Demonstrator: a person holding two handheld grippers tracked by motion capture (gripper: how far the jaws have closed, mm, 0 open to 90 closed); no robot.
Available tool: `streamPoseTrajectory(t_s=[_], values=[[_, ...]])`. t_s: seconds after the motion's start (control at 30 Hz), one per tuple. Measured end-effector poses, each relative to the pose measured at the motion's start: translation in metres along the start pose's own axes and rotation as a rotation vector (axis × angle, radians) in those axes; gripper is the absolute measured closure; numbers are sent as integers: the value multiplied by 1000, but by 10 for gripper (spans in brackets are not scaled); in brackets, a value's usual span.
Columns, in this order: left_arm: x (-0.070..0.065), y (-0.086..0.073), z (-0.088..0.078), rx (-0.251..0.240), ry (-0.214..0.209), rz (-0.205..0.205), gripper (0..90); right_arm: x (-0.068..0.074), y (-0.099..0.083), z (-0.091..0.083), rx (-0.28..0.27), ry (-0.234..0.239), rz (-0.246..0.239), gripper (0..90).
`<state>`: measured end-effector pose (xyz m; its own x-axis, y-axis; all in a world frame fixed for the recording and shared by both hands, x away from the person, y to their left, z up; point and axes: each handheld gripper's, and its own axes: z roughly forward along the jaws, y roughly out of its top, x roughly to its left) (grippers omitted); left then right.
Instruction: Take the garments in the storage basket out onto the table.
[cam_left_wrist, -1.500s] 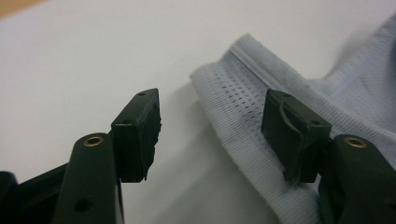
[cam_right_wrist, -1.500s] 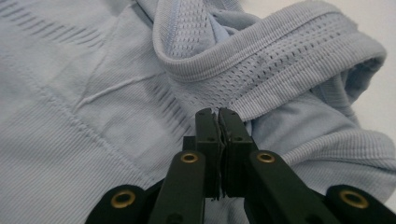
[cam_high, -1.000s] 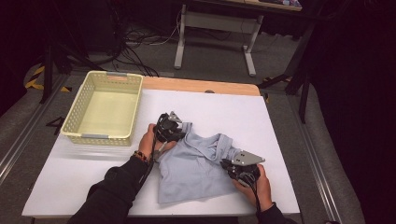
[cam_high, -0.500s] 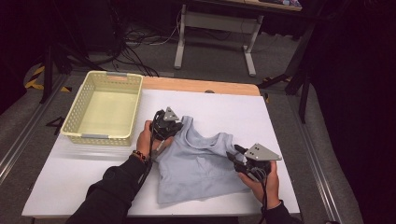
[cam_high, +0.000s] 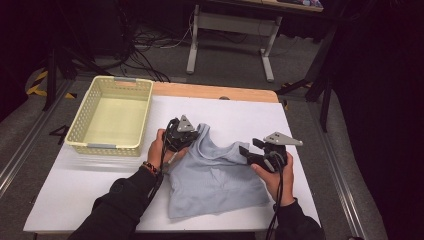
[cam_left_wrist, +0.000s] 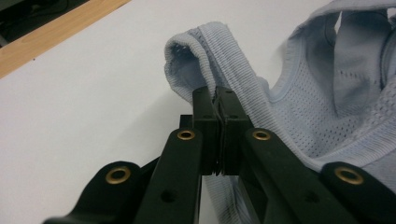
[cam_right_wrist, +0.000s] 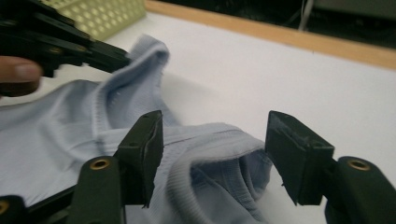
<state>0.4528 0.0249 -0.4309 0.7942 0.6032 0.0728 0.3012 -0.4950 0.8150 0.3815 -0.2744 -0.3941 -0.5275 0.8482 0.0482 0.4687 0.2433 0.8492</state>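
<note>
The right gripper (cam_right_wrist: 212, 156) has just been opening: a second ago it pinched the right shoulder strap of the light blue tank top (cam_high: 215, 182), and now its jaws stand apart with the strap lying slack between them, touching neither pad. The hand has also lifted away from the cloth since then. The left gripper (cam_left_wrist: 216, 100) stays clamped on the left shoulder strap, jaws pressed together with the ribbed edge folded between them. The top has been spread out since the earlier frame, when it lay bunched; it now lies flat on the white table (cam_high: 90, 190), straps pointing away from the person. A pale yellow basket (cam_high: 111, 115) stands just left of the left gripper.
</note>
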Motion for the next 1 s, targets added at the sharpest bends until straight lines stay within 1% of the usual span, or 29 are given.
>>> streamPoseTrajectory(t_s=[0.03,0.07,0.1,0.13,0.17,0.2,0.23,0.27,0.3,0.37,0.47,0.5,0.53,0.67,0.73,0.77,0.8,0.83,0.9,0.97,1.0], values=[[0,0,0,0,0,0,881,0,0,0,0,0,0,366],[-1,0,-2,-4,1,0,881,-2,-1,15,67,16,29,373],[-1,0,-3,-8,3,1,881,-3,-2,19,90,18,35,393],[-1,0,-4,-12,3,1,880,-4,-3,25,115,28,31,442],[-1,1,-5,-16,2,-1,881,-4,-4,29,139,49,27,493],[-1,1,-6,-18,6,1,880,-5,-5,33,153,68,28,568],[-1,1,-7,-20,8,0,881,-5,-6,34,154,82,24,659],[-1,2,-8,-28,17,1,880,-5,-6,35,155,94,11,710],[-1,2,-9,-35,18,-1,881,-4,-4,36,156,95,-12,765],[1,5,-11,-36,31,9,880,-4,-1,36,150,94,-39,820],[4,11,-14,-44,40,3,881,-5,5,34,128,75,-66,831],[5,13,-15,-47,50,7,882,-6,8,31,103,73,-82,832],[7,16,-17,-47,55,8,882,-6,10,29,88,67,-87,833],[15,26,-22,-54,78,5,883,-9,26,19,35,19,-114,844],[20,33,-24,-56,95,10,883,-10,32,15,15,12,-117,844],[23,36,-25,-54,104,16,883,-10,37,13,3,-4,-136,844],[25,39,-26,-54,112,13,883,-10,41,12,-7,-23,-150,844],[28,42,-27,-55,123,16,883,-11,44,11,-17,-30,-156,844],[32,46,-26,-64,135,0,883,-13,51,11,-35,-41,-167,844],[38,51,-24,-54,156,-2,882,-16,55,14,-38,-57,-175,844],[40,52,-22,-49,160,-11,881,-18,57,17,-41,-64,-180,844]])
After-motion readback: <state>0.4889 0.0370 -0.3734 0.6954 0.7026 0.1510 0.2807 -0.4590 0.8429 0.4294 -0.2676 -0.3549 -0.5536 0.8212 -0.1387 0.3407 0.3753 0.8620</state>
